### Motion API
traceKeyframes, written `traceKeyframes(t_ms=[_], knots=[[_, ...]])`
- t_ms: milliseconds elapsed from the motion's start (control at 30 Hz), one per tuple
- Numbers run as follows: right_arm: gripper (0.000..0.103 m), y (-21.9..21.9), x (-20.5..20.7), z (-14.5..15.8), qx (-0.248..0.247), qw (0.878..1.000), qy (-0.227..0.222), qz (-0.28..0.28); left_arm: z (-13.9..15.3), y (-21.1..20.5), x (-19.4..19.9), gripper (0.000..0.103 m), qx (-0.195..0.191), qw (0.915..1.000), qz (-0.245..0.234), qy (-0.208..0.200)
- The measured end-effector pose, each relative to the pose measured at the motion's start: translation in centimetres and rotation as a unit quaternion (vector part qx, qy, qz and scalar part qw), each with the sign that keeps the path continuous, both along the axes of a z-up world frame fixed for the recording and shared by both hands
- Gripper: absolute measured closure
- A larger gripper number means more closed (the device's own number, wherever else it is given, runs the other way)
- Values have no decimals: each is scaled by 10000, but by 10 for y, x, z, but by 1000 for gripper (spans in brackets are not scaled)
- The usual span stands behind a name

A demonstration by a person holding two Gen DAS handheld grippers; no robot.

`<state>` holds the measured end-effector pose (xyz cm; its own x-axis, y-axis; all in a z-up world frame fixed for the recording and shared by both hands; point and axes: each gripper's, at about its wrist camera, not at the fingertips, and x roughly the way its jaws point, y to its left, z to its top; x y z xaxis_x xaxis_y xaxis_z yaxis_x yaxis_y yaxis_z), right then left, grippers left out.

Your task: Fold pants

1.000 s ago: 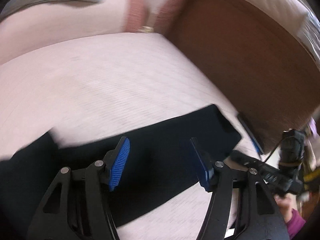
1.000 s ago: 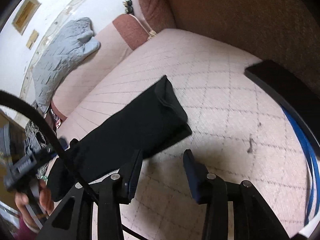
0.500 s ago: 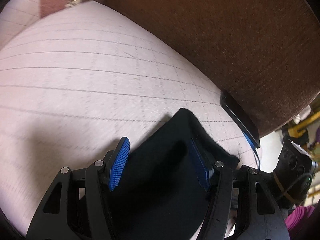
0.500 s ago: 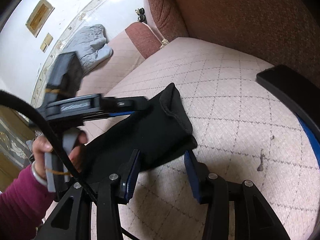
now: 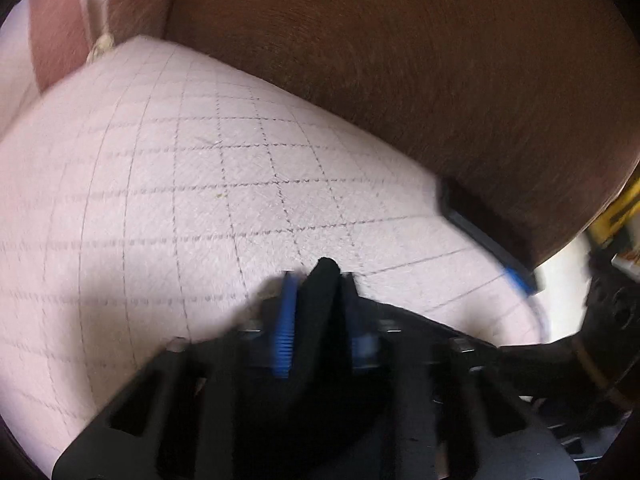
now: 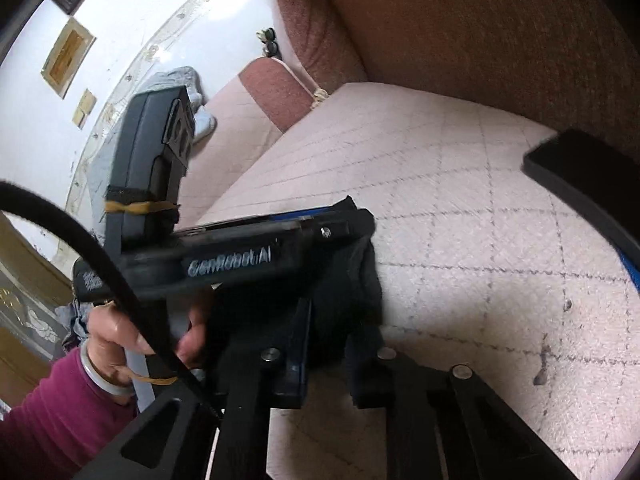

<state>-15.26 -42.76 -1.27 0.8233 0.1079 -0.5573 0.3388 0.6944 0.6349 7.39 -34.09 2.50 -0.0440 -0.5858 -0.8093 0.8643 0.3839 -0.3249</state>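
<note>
a second ago both my grippers were spread over the pants; now my left gripper is pinched on the end of the pants, and my right gripper is clamped on the same black bundle beside it. the pants are bunched between the two, just over the pink cushion. looks like the lift for the next fold. no containers anywhere in view.

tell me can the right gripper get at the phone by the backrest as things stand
Probably not yet. The right gripper is shut on the pants, as is the left gripper. Bare cushion lies between it and the phone, so only the grip blocks it.
</note>
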Motion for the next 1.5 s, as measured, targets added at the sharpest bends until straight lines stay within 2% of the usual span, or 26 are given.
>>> traceKeyframes(t_ms=[133,300,467,533,633,667,700,767,833,867,933,1033,1133,1200,1233,1333,1400,1467,1500], knots=[[92,14,-1,40,-444,9978,-427,242,34,45,4,90,-466,9979,442,70],[94,60,14,88,-996,9862,-859,1009,76,129,12,90,-1120,9850,1287,246],[94,129,44,105,-1143,9680,-1110,1937,81,240,20,90,-1320,9613,2386,396],[94,156,56,99,-1166,9617,-1073,2236,72,278,18,89,-1203,9510,2820,408],[94,202,76,81,-1153,9498,-867,2777,54,326,13,89,-1137,9334,3341,646],[94,216,82,73,-1165,9455,-759,2944,48,342,12,86,-1138,9258,3530,727],[94,231,88,64,-1199,9400,-609,3134,45,351,9,81,-1135,9219,3624,771],[93,254,98,45,-1337,9300,-160,3421,38,373,0,46,-1215,9120,3807,926],[91,260,98,41,-1414,9256,45,3511,32,392,-11,33,-1517,8997,3936,1121],[88,257,94,45,-1336,9256,-12,3541,32,394,-14,33,-1583,8968,3970,1142],[84,244,84,58,-1174,9262,-210,3576,30,388,-20,33,-1493,8966,4028,1078],[74,211,72,76,-1233,9417,-410,3104,29,376,-28,33,-1259,9078,3899,892],[70,177,66,80,-1130,9599,-423,2530,18,353,-31,33,-970,9120,3875,936],[70,160,73,76,-1023,9692,-263,2225,7,346,-31,33,-768,9120,3934,870],[70,153,78,72,-936,9719,-193,2151,5,339,-31,33,-690,9093,4036,746],[70,157,94,56,-886,9723,22,2162,4,329,-29,33,-750,9009,4241,539],[70,159,94,54,-948,9724,34,2131,4,322,-28,35,-642,9021,4239,499],[70,159,94,58,-943,9731,-5,2102,6,313,-29,88,-524,9153,3963,486],[70,159,95,62,-934,9730,-49,2110,7,311,-30,87,-429,9204,3849,535]])
